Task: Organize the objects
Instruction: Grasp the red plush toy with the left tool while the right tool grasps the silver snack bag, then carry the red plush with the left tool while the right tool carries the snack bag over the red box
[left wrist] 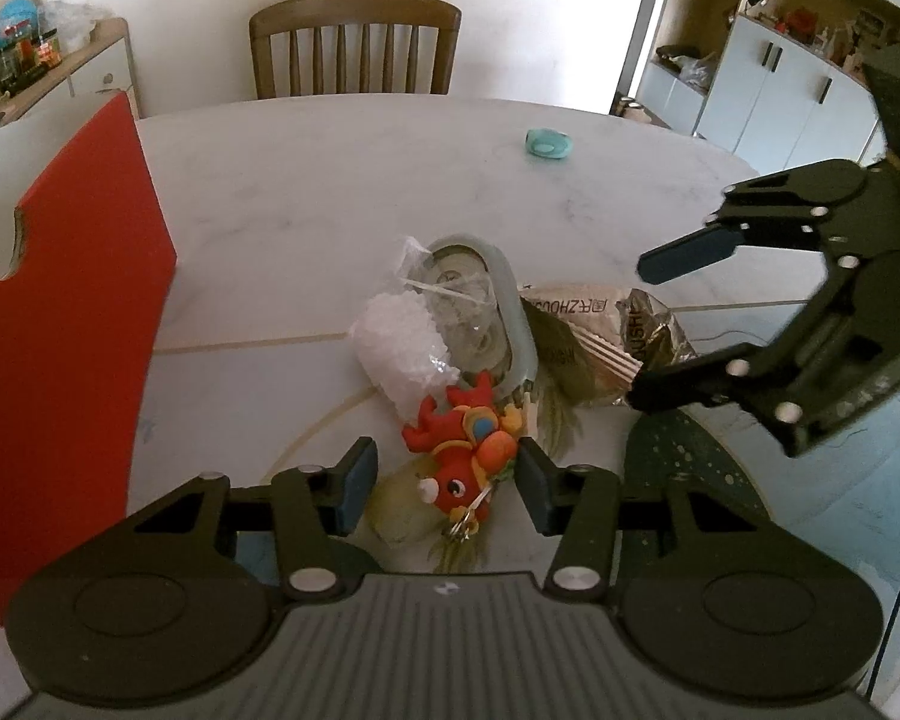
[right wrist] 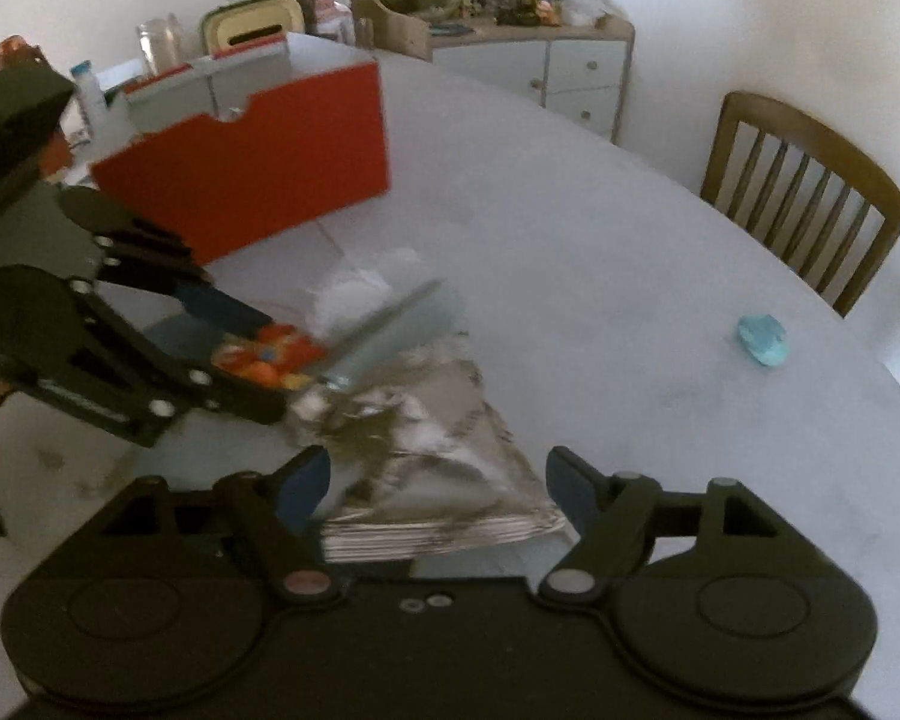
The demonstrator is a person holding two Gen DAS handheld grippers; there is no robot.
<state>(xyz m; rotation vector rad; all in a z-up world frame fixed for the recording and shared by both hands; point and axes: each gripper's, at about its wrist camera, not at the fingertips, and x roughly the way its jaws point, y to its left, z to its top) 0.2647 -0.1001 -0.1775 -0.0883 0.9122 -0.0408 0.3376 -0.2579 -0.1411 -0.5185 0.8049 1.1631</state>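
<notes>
A red and orange fish toy (left wrist: 462, 456) with a key ring lies at the near end of a small pile on the white table (left wrist: 306, 192). My left gripper (left wrist: 444, 483) straddles it, open; the right pad touches the toy and the left pad stands clear of it. Behind the toy lie a clear bag of white crystals (left wrist: 396, 342), a grey-rimmed round object (left wrist: 504, 306) and a silver snack packet (left wrist: 594, 336). My right gripper (right wrist: 438, 480) is open around the blurred snack packet (right wrist: 426, 420), its pads off the foil. The right gripper (left wrist: 648, 324) also shows at the right of the left wrist view.
A red box (left wrist: 72, 330) stands at the left; the right wrist view shows this red box (right wrist: 258, 180) open at the top. A small teal object (left wrist: 549, 144) lies far right. A wooden chair (left wrist: 354, 48) stands behind the table. A dark green mat (left wrist: 684, 468) lies near right.
</notes>
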